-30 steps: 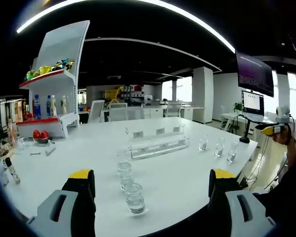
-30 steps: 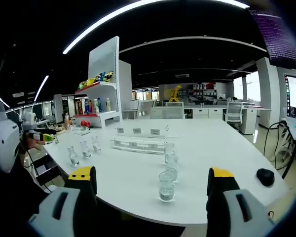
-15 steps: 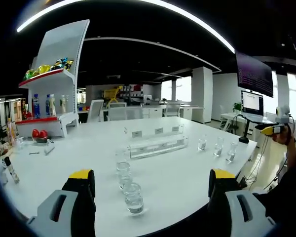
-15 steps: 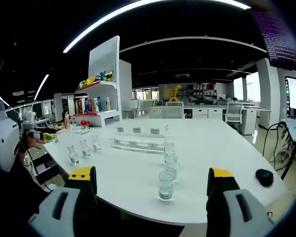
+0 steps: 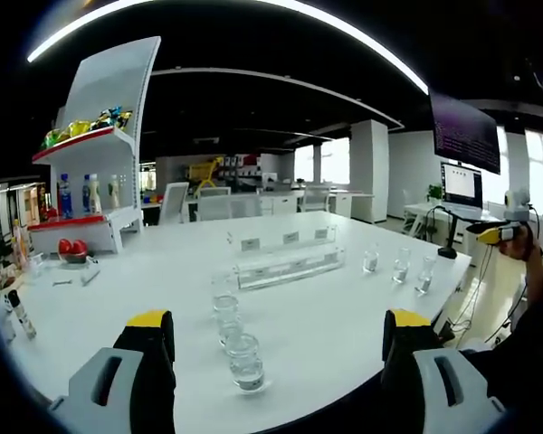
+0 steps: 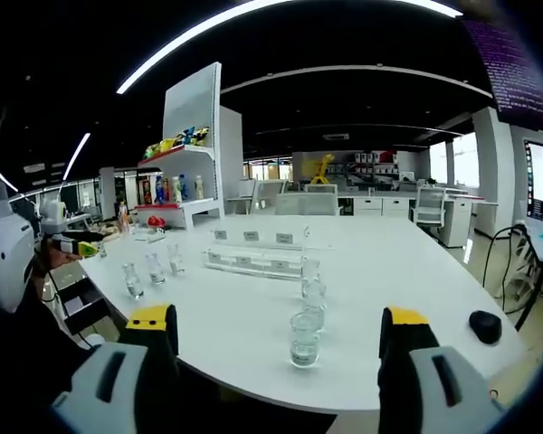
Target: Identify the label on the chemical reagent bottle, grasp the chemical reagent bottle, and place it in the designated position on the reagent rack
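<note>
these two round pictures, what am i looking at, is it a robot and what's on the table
No robot: a person holds a two-jaw gripper in each hand, and a fisheye camera rides on each, looking along its jaws. One picture is the left gripper view, the other the right gripper view. The left gripper and right gripper both stand open and hold nothing.

They face a white table from different sides. On it lies a clear rack with small labels, a row of small clear bottles near the left gripper, and a second row further off. In the right gripper view a black mouse lies near the table's edge. Behind stands a white shelf with drinks and snacks.
</note>
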